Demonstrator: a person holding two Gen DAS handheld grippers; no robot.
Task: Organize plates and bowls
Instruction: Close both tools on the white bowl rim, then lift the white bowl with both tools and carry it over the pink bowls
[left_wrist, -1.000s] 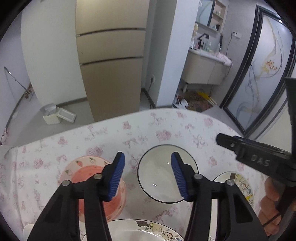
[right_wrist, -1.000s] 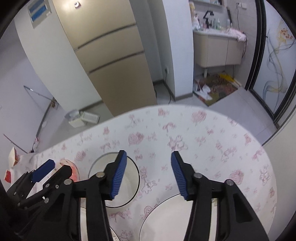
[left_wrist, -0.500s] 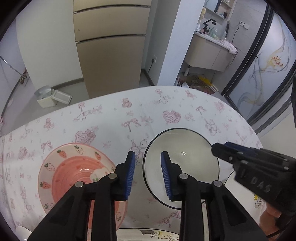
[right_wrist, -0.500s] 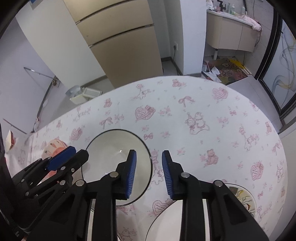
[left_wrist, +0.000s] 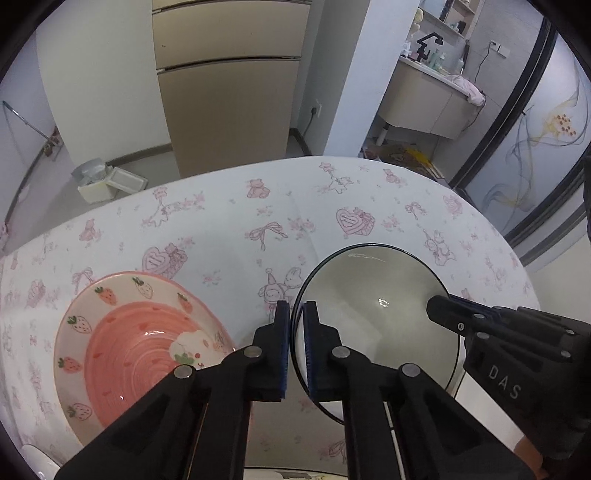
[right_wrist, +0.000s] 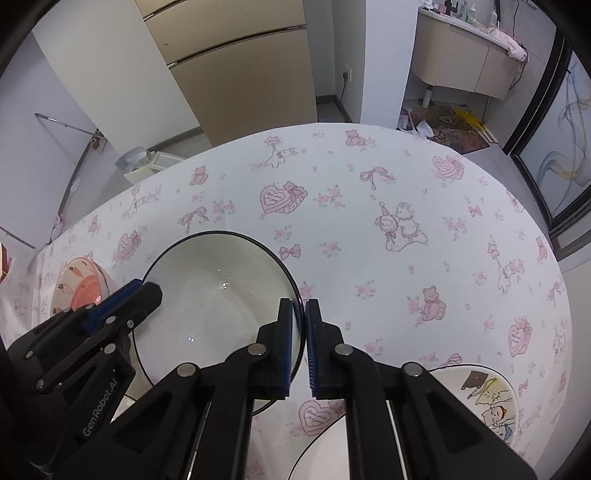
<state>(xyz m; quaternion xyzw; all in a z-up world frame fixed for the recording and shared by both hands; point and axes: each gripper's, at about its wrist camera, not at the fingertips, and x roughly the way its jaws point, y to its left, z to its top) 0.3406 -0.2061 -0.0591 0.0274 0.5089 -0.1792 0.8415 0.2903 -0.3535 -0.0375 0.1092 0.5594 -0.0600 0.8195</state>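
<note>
A white bowl with a thin black rim (left_wrist: 376, 295) (right_wrist: 218, 291) sits on the pink-printed tablecloth. My left gripper (left_wrist: 294, 310) is shut on the bowl's left rim, which runs between its blue pads. On the opposite, right rim my right gripper (right_wrist: 299, 308) is shut, the edge pinched between its pads. Each view also shows the other gripper at the far side of the bowl: the right gripper (left_wrist: 439, 308) and the left gripper (right_wrist: 146, 290). Left of the bowl lies a pink strawberry plate (left_wrist: 140, 343) (right_wrist: 79, 291).
A plate with cartoon figures (right_wrist: 484, 398) lies at the near right, and a white plate with a dark rim (right_wrist: 332, 443) lies under my right gripper. The round table (right_wrist: 369, 221) ends at a curved far edge. Beyond it are a fridge (left_wrist: 229, 81) and a small white bin (left_wrist: 107, 181).
Both grippers have come down onto the white bowl, and their jaws have gone from wide apart to shut on its opposite rims.
</note>
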